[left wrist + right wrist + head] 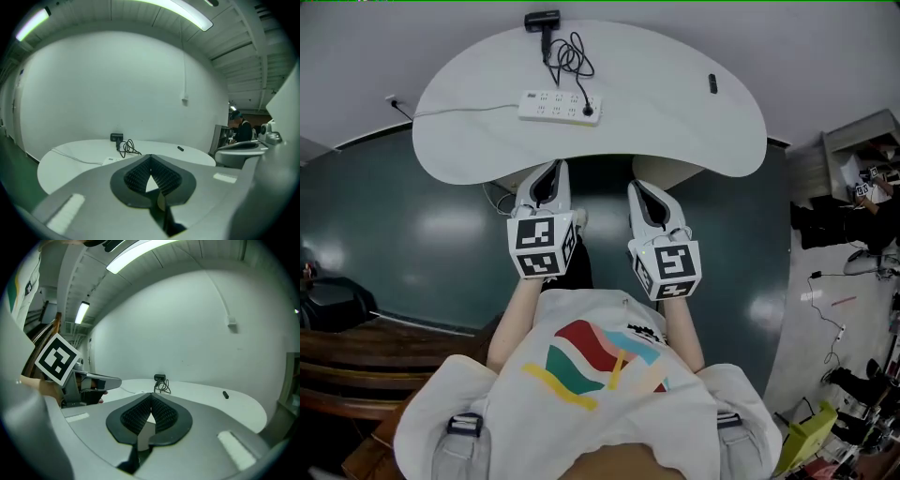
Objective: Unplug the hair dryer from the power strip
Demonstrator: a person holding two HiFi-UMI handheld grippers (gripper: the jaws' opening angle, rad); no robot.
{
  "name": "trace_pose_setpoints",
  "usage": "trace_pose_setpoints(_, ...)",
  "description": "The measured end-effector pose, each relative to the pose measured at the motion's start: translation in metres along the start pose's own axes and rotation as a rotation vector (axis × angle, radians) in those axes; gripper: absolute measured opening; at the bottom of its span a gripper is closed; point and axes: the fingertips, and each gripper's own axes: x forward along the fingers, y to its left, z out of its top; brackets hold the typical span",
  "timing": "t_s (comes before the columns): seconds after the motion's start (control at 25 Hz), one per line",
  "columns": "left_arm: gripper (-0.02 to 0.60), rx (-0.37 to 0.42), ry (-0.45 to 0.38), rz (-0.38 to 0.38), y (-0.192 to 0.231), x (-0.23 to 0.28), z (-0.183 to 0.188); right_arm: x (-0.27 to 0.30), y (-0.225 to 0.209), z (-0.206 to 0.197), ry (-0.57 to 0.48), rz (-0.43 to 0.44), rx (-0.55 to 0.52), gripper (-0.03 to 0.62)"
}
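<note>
On the white table (675, 122) lies a white power strip (560, 106) with a black plug (588, 112) in its right end. The plug's coiled black cord (570, 56) runs to a black hair dryer (543, 21) at the table's far edge. The dryer (116, 137) and cord also show far off in the left gripper view, and the dryer (160, 377) in the right gripper view. My left gripper (546, 174) and right gripper (641, 191) hover side by side just short of the table's near edge. Both are shut with nothing between their jaws.
A small black object (712, 83) lies on the table's right side. The strip's white lead (459, 110) runs left to a wall socket (392, 98). A shelf unit (855, 150) and floor clutter stand at the right, dark furniture at the lower left.
</note>
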Motion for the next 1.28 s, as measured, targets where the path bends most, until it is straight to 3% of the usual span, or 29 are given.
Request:
trace_pose_setpoints(0.4, 0.0, 0.035, 0.075, -0.084, 0.069, 0.148, 0.046, 0.159, -0.039, 0.054, 0.044, -0.05, 0.023, 0.012)
trace_pose_setpoints(0.68, 0.0, 0.0, 0.132, -0.101, 0.085, 0.195, 0.043, 0.195, -0.067, 0.048, 0.109, -0.055, 0.074, 0.012)
trace_pose_setpoints(0.92, 0.0, -0.01, 0.126, -0.078, 0.086, 0.212, 0.045, 0.217, -0.085, 0.056, 0.101, 0.002, 0.099, 0.012)
trace_pose_setpoints(1.04, 0.0, 0.078, 0.14, -0.12, 0.087, 0.222, 0.049, 0.23, -0.085, 0.06, 0.106, 0.054, 0.085, 0.012)
trace_pose_setpoints(1.12, 0.002, 0.154, 0.155, -0.212, 0.084, 0.23, 0.051, 0.237, -0.085, 0.062, 0.108, 0.085, 0.07, 0.012)
trace_pose_setpoints(1.24, 0.111, 0.278, 0.238, -0.382, 0.078, 0.232, 0.041, 0.244, -0.084, 0.061, 0.127, 0.125, 0.05, 0.012)
trace_pose_setpoints(1.28, 0.118, 0.328, 0.268, -0.427, 0.077, 0.23, 0.037, 0.245, -0.083, 0.061, 0.132, 0.135, 0.048, 0.012)
